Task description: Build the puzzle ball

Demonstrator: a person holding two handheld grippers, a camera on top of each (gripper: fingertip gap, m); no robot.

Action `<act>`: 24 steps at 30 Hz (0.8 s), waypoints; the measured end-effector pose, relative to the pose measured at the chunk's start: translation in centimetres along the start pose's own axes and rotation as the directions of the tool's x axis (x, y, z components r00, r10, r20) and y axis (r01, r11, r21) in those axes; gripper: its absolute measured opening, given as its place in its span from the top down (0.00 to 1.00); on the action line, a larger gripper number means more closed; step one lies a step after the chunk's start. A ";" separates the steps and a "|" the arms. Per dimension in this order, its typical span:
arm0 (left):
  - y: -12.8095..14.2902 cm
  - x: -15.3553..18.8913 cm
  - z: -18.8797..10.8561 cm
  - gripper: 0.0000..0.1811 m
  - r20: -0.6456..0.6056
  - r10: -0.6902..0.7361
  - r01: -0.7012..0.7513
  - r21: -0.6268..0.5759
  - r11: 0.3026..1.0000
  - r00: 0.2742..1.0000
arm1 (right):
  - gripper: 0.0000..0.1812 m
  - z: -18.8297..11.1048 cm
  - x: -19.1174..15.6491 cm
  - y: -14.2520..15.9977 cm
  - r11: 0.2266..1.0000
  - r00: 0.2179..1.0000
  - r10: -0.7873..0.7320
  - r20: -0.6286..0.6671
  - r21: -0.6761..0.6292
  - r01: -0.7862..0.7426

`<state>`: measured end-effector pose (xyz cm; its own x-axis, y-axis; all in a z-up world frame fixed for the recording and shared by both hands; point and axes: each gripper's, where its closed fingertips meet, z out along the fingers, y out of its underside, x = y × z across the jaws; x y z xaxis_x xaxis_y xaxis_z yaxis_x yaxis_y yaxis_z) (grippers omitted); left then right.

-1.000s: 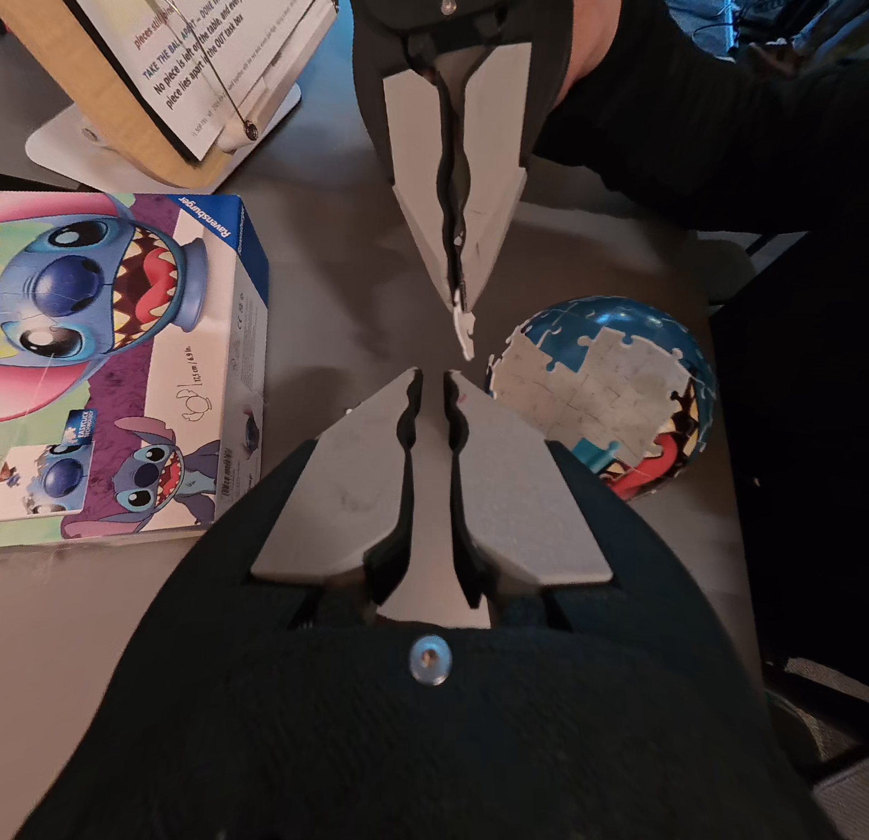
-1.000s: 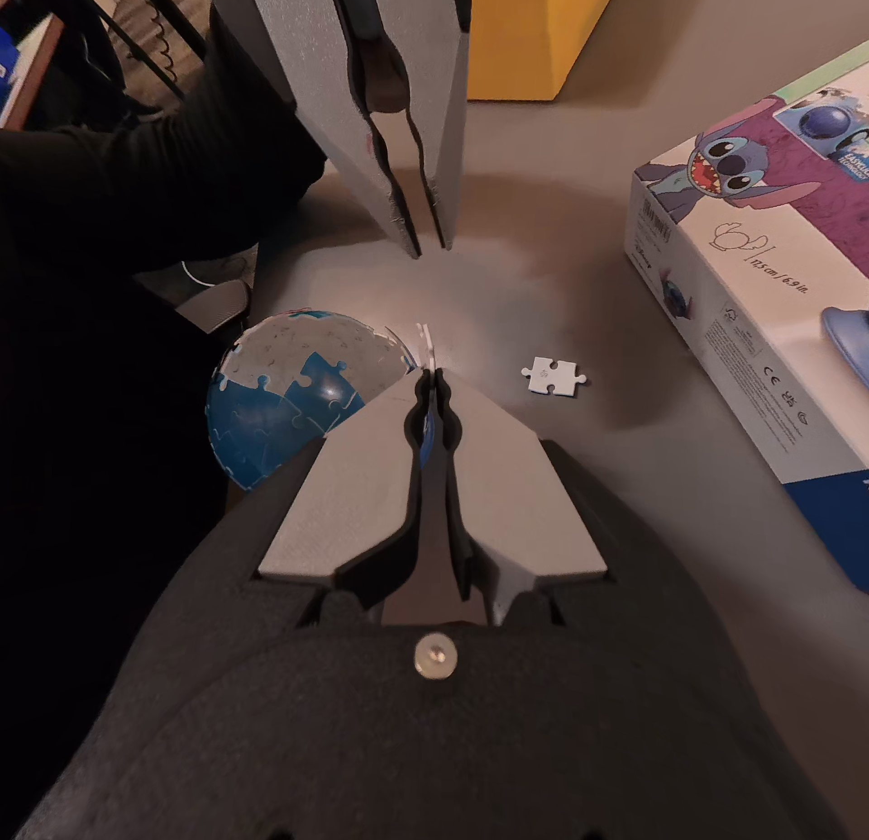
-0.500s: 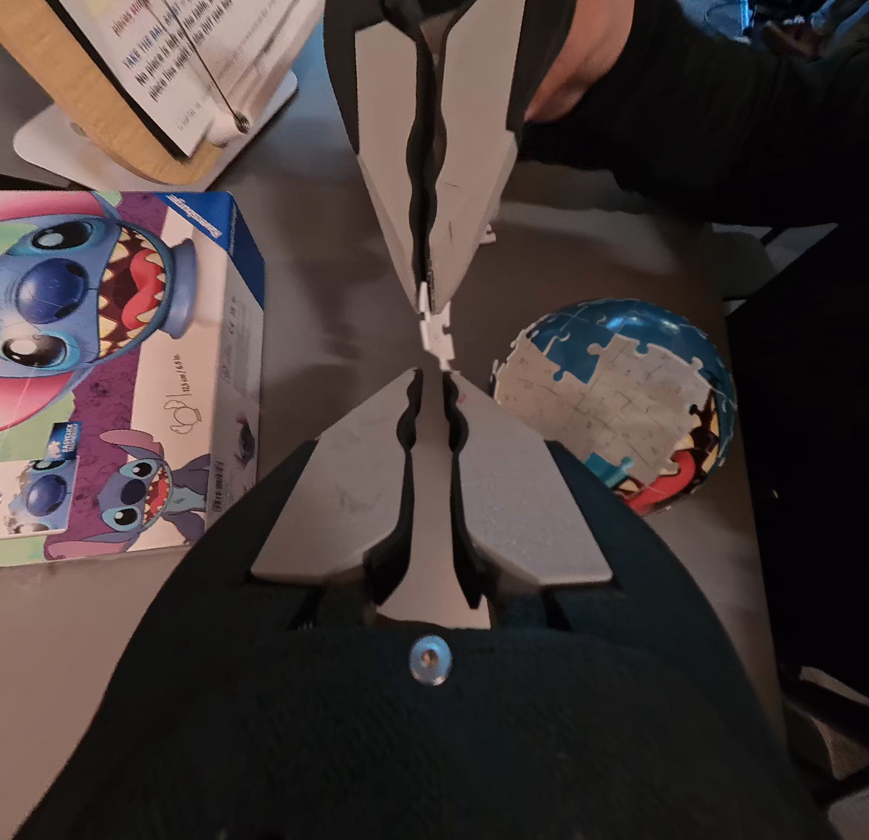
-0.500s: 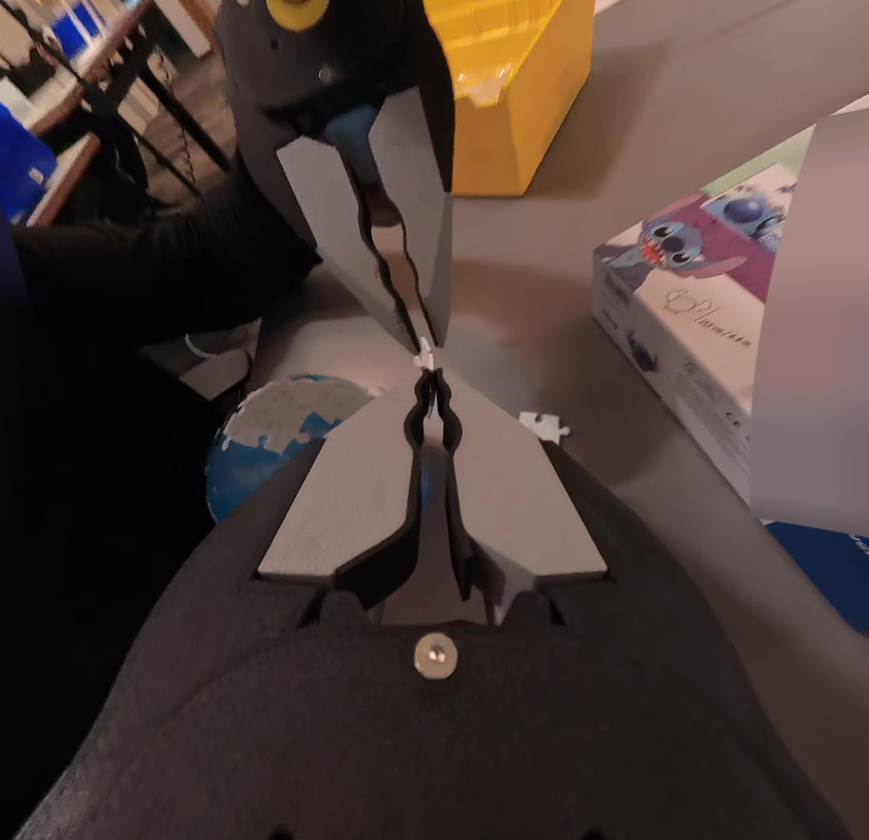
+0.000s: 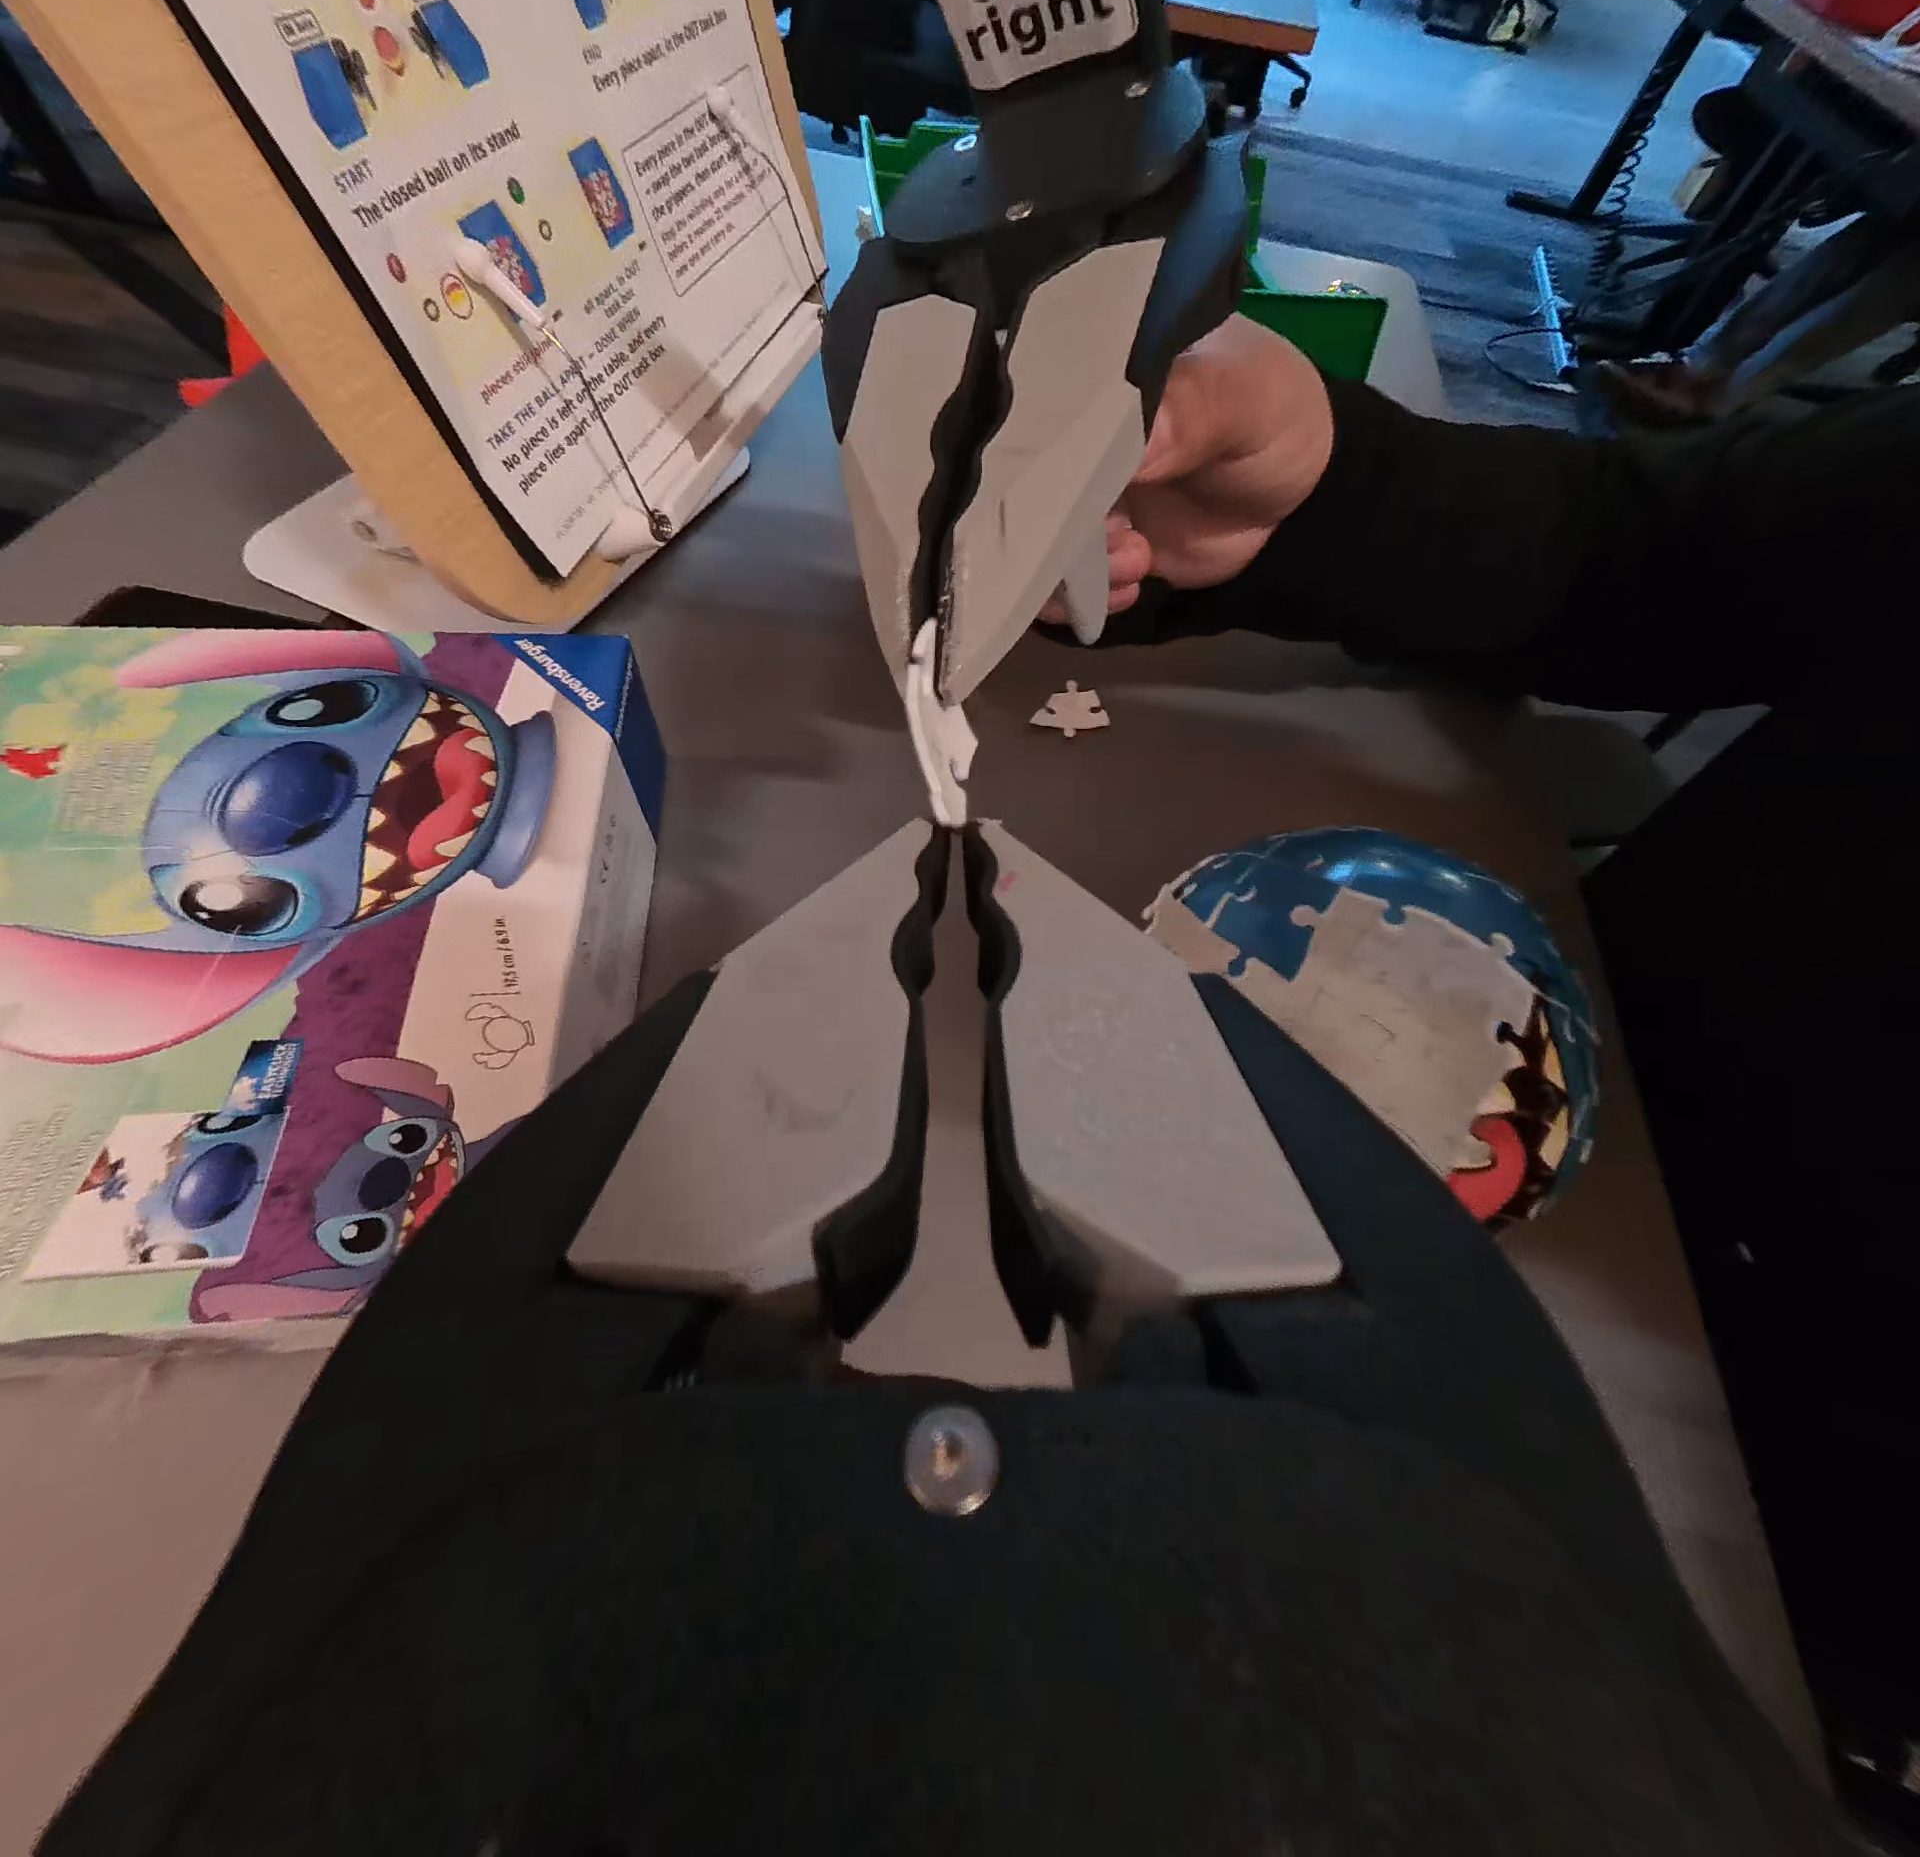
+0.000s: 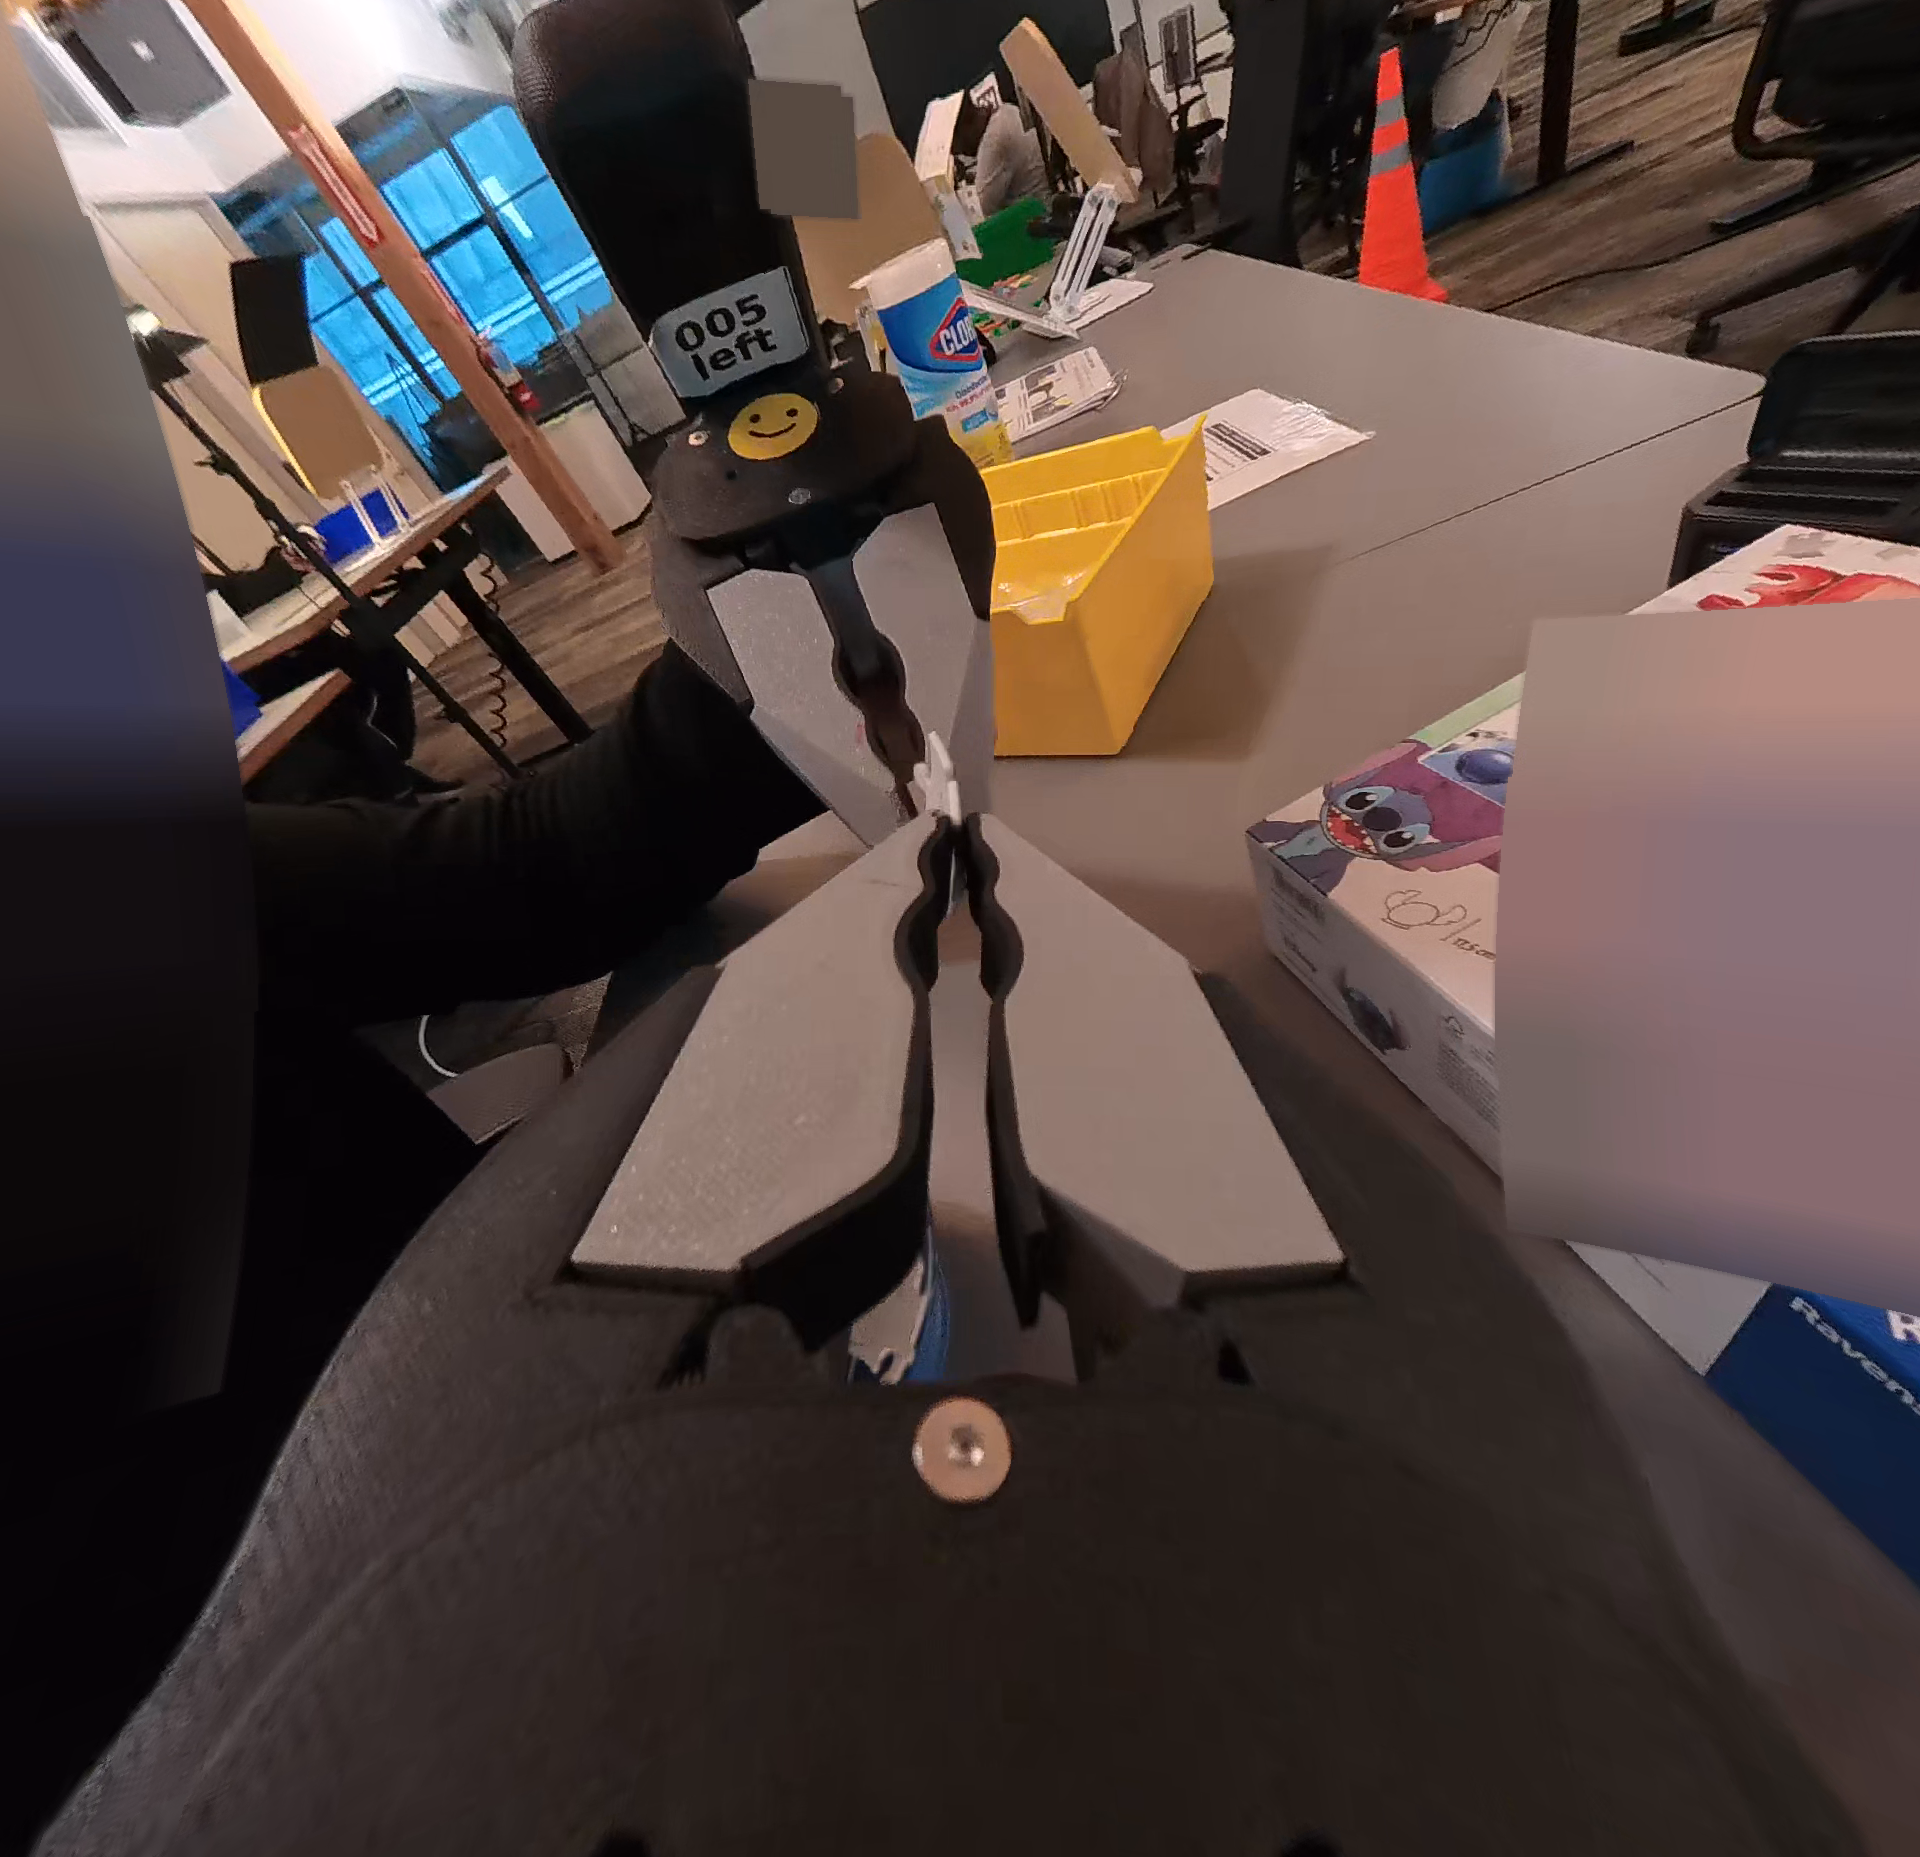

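Half-built puzzle ball [image 5: 1382, 1018] on table

The puzzle ball [image 5: 1382, 1018] shows blue, pale grey and red patches; the held piece [image 5: 938, 737] is white.

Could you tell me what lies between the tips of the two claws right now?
A white puzzle piece bridges them in the left wrist view: the right claw is shut on it, and its lower end reaches the left claw.
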<state>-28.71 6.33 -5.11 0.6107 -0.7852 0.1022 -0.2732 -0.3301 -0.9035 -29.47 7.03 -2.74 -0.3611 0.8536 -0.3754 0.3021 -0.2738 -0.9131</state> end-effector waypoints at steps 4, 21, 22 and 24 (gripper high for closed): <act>-1.0 -0.3 -0.7 1.00 0.009 -0.016 0.015 0.059 0.998 1.000 | 1.00 -0.1 0.0 0.5 0.999 1.000 0.017 0.021 -0.028 -0.017; 1.5 -1.1 0.0 0.93 0.023 -0.072 0.074 -0.068 0.995 0.997 | 1.00 0.0 0.4 3.5 0.976 1.000 0.017 -0.008 -0.216 -0.019; 1.7 -0.9 0.2 0.92 0.011 -0.071 0.071 -0.075 0.995 0.997 | 1.00 0.0 0.3 3.6 0.975 1.000 0.029 -0.002 -0.222 -0.028; 1.9 -0.2 0.8 0.92 -0.017 -0.067 0.065 -0.088 0.994 0.998 | 1.00 0.1 0.2 4.1 0.969 0.999 0.049 0.007 -0.242 -0.045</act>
<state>-28.82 6.29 -7.18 0.6150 -0.7701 0.1695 -0.2974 -0.4256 -0.8546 -28.34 6.05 -6.60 -0.3525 0.8360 -0.4205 0.5227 -0.1967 -0.8295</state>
